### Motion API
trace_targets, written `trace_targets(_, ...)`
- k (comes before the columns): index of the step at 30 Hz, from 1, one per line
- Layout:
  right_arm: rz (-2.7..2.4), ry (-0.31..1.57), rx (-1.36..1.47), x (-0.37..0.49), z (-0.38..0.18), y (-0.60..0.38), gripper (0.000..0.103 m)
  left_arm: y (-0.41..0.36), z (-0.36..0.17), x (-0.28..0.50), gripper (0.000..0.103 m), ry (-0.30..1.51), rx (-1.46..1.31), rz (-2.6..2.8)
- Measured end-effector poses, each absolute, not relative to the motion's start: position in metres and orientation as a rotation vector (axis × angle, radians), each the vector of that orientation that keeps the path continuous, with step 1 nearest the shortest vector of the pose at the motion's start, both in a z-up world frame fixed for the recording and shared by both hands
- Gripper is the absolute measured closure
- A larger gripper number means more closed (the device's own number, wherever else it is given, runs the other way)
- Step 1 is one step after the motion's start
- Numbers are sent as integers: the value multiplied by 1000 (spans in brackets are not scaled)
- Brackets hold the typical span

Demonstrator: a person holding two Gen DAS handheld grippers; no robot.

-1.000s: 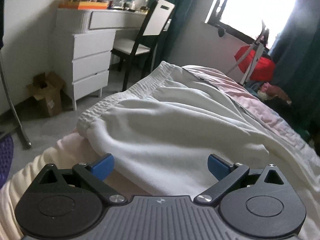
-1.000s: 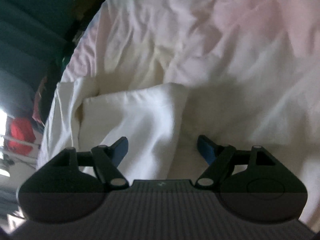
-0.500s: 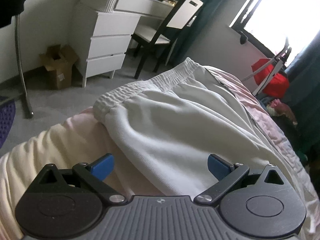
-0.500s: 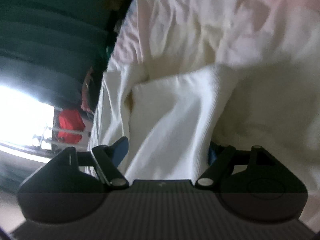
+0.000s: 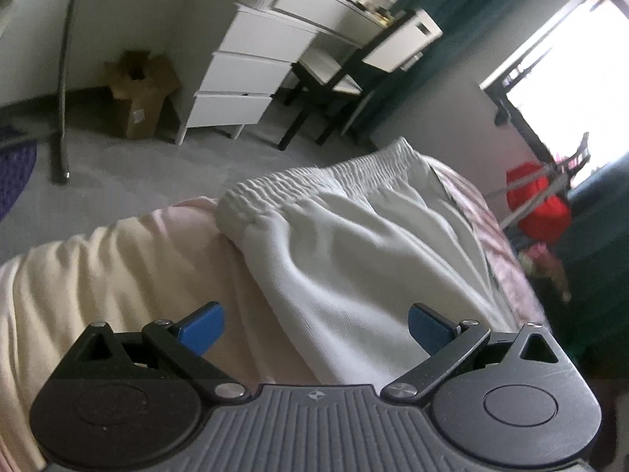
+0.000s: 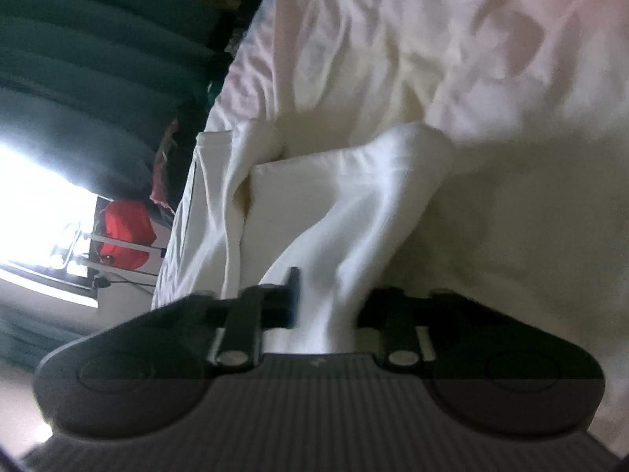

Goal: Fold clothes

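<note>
White shorts (image 5: 354, 244) with a ribbed elastic waistband (image 5: 314, 181) lie on a pale pink and cream bedspread (image 5: 98, 275). My left gripper (image 5: 316, 326) hovers open over the near edge of the fabric, blue pads apart, holding nothing. In the right wrist view the same white shorts (image 6: 346, 204) run in a gathered fold down into my right gripper (image 6: 326, 303), whose jaws have closed in on that fold of cloth; one blue pad (image 6: 293, 295) shows, the other is hidden by fabric.
A white drawer unit (image 5: 251, 74) and desk, a black-framed chair (image 5: 361, 63), a cardboard box (image 5: 137, 94) and a metal stand pole (image 5: 63, 98) sit on the grey floor beyond the bed. A red bag (image 5: 538, 212) lies under the bright window (image 5: 570, 70), beside dark green curtains.
My right gripper has gone from open to shut on a fold of the shorts and the cloth has bunched up. The left gripper has tilted and stayed open.
</note>
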State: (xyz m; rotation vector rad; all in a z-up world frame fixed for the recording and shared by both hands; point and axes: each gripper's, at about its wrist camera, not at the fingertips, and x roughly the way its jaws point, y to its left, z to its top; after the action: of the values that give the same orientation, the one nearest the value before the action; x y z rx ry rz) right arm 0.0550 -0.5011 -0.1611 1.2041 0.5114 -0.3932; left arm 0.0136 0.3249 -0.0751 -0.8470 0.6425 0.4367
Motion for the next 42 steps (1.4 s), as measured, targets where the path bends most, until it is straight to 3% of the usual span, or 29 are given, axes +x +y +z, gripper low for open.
trace_targets(9,-392,438,1126,52,-144,-508,97,352,-98,-2,3,649,-1069,425)
trace_targets(18,-432,459,1162,50,-152,-511,97,343,-108,27,19,664,-1060,333)
trace_targets(21,-436,434,1149,49,-147,-508,97,347,-109,29,28,623,-1058,342)
trace_targets(23,-438,418,1141,49,-143,-507,97,352,-109,27,43,577,-1077,327)
trace_targets(24,-439,410,1137,48,-141,-506,97,355,-110,26,46,560,-1096,317)
trace_targets(27,-443,385,1124,47,-136,-503,97,360,-115,25,70,549,-1117,308)
trace_targets(29,-445,369,1115,47,-132,-501,97,362,-113,23,94,538,-1086,321)
trace_targets(34,-486,363,1028,46,-117,-494,97,359,-91,17,100,450,-981,322)
trace_targets(42,-540,343,907,57,-75,-492,98,359,-40,17,101,325,-961,255)
